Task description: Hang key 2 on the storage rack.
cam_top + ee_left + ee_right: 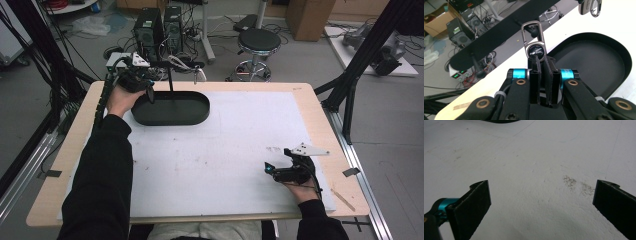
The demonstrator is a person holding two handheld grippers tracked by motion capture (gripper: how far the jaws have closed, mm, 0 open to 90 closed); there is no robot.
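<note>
Cables, computer towers and a round stool [259, 41] crowd the floor beyond the white-topped table [240, 150] in the high view, where the left gripper [145, 87] hangs over the near-left rim of the black oval tray [172, 108] and the right gripper [280, 172] rests low on the white sheet. From the left gripper view, its jaws are clenched on a carabiner keychain [535, 41], which sticks up past the tips, above the tray's edge; another clip [591, 6] hangs farther off. Along the right gripper view, the jaws stand wide apart over bare, faintly smudged white surface.

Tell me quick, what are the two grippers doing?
Left gripper: closed on a keyring clip.
Right gripper: open, holding nothing.
</note>
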